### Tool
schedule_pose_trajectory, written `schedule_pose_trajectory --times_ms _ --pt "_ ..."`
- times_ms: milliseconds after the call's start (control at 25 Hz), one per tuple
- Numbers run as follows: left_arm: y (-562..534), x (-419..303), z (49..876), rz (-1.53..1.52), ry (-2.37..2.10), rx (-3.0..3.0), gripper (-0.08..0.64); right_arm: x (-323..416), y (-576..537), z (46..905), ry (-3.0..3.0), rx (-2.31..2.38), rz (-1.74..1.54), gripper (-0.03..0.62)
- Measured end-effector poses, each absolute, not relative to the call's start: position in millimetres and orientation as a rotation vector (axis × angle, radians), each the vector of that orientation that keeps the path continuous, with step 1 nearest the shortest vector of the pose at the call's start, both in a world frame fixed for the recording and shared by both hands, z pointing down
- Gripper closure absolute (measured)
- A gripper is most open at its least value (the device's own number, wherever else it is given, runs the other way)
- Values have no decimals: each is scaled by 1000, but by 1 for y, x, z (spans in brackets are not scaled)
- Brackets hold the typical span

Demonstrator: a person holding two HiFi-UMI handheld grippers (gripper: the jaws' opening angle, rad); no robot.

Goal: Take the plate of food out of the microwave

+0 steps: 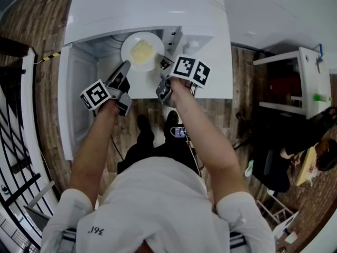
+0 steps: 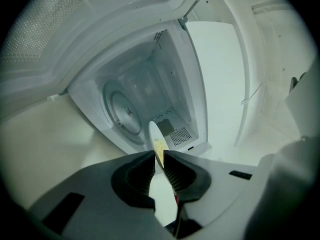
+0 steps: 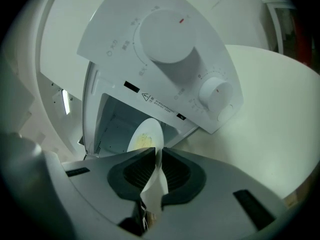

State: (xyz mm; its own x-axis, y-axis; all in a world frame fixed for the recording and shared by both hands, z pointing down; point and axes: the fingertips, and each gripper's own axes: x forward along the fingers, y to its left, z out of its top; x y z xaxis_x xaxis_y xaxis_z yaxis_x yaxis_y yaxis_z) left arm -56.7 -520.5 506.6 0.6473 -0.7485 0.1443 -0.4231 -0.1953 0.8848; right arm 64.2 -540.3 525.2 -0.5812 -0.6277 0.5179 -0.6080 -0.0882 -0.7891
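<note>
While left gripper and right gripper fingers clamped opposite rims, round white plate of yellow food hung at white microwave mouth; withdrawal apparently midway; next: draw out level, together.

On my feed the head view shows a plank floor all round a white table. A short strip of yellow-and-black tape lies at the left, and a black rack runs along that edge of the picture. Two black shoes stand on the boards just below the table, and well off to the right I see a white shelf unit with something small and green on its frame.
</note>
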Motion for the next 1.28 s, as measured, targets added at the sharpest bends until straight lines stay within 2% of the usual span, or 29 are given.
schedule_pose_trajectory --times_ms 960,1280 --pt "-460 -23 464 -453 -779 1770 508 90 -475 483 2096 -1433 -1744 552" --pt "-439 -20 474 -277 -839 1792 508 109 -451 476 2060 -1458 -1729 551"
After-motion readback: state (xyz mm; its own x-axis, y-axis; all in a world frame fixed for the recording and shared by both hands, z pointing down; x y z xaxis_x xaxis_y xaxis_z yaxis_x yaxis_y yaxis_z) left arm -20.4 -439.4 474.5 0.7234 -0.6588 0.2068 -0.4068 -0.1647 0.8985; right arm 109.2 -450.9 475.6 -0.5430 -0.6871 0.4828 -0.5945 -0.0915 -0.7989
